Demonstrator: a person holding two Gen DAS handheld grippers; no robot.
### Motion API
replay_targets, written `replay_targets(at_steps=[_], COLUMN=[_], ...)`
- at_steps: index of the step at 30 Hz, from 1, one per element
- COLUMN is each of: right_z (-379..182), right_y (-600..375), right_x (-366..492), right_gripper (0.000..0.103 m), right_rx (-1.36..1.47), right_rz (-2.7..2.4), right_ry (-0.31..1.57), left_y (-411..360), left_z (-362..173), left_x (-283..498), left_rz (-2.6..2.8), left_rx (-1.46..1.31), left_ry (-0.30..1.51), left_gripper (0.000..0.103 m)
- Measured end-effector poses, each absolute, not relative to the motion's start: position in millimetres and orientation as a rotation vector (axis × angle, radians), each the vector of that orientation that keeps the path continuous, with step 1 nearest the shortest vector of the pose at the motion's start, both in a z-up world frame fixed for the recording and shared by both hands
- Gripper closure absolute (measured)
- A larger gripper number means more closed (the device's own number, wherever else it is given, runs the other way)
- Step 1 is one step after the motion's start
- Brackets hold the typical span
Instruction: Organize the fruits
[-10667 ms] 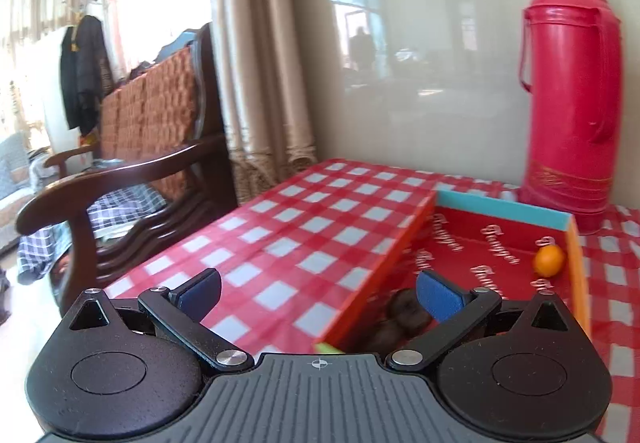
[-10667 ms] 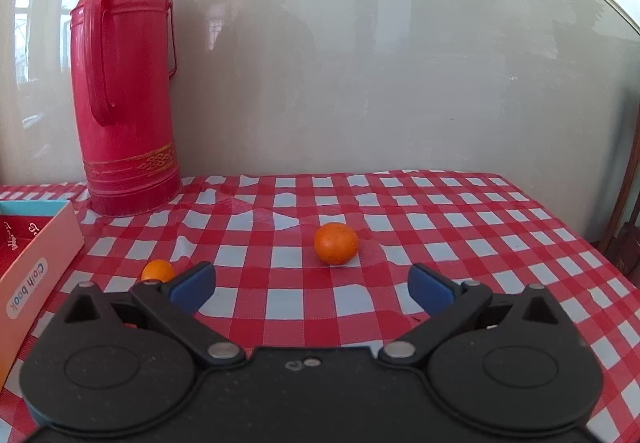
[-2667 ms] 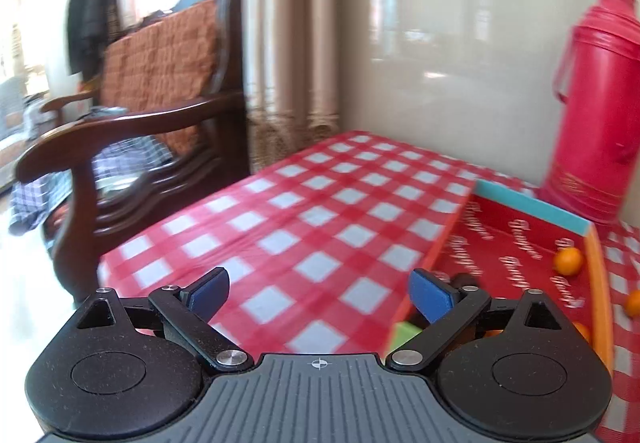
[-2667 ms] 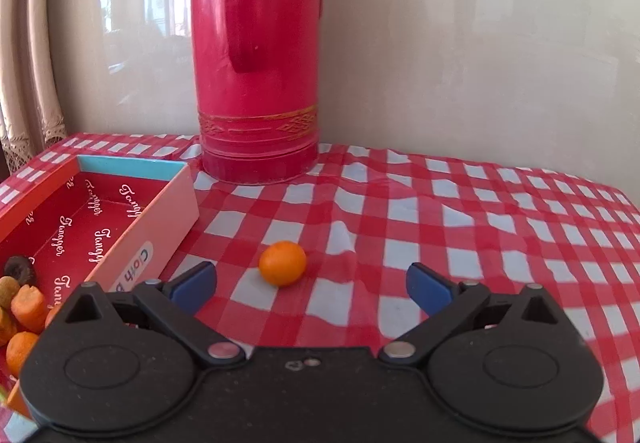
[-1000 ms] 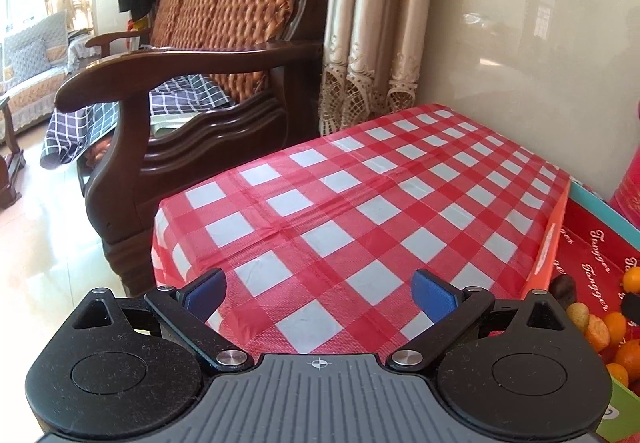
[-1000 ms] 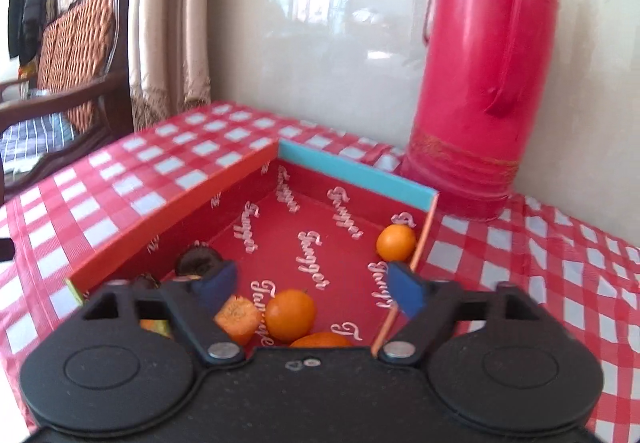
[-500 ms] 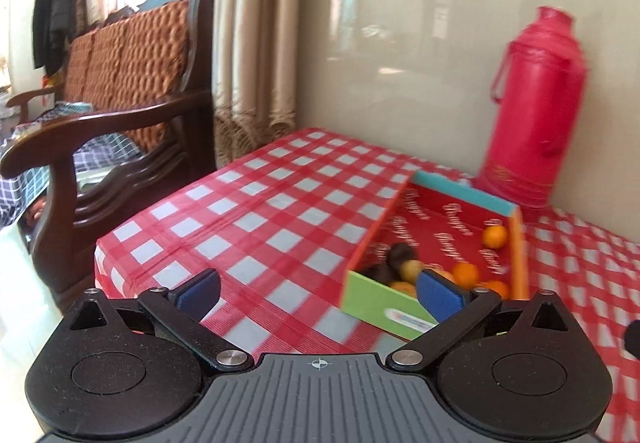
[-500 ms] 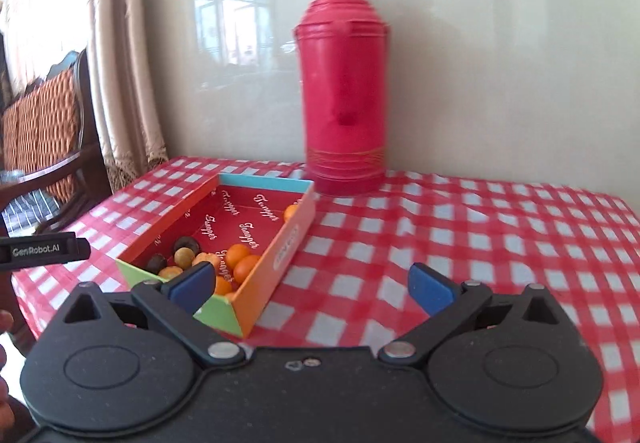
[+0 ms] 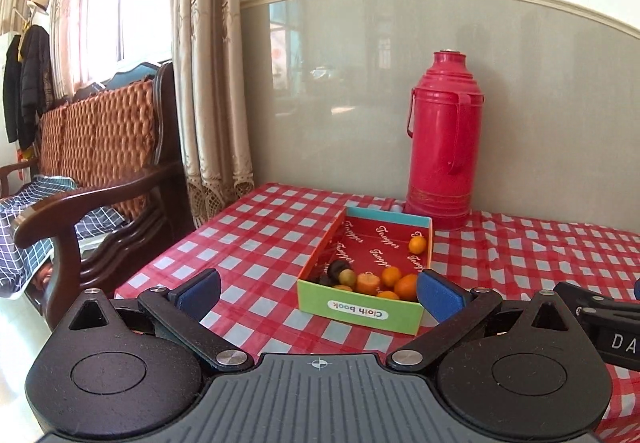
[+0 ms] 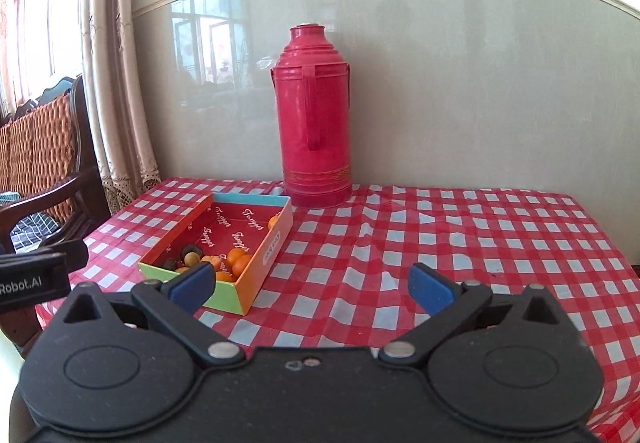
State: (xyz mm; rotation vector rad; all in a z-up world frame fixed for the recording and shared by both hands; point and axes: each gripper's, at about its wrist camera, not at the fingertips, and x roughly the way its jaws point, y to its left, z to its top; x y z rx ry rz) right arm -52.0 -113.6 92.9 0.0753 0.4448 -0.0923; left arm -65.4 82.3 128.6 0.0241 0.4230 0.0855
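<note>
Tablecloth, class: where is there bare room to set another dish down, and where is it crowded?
Bare checked tablecloth lies right of the box and thermos, out to the table's right edge. More bare cloth lies left of the box toward the chair. The box's near end is crowded with fruit.

Both the left claw [image 9: 318,293] and the right claw [image 10: 311,285] hang level, blue fingers spread wide, gripping nothing.

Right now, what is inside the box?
The box holds small orange fruits, one apart, and dark ones. Its near wall hides any beneath.
</note>
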Motion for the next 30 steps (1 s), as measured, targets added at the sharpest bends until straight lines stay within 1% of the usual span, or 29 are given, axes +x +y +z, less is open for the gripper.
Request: replay_targets(at_steps=[8,15,30], right_z=[92,84,81], right_y=[-113,-116,-114], right_x=[-59,-59,-59], right_gripper=[0.006,0.006,0.006], right_rx=[0.104,0.114,0.110], right_rz=[-0.134,-0.145,-0.131], right_ry=[0.415,0.438,0.447], left_y=[77,69,66], left_z=[132,120,115], left_x=[-67,-67,-66], left_rz=[0.087,0.069,0.061], left_rx=[0.041,0.057,0.076], left_ry=[0.416,0.437,0.447], left_gripper=[0.000,0.000,0.000])
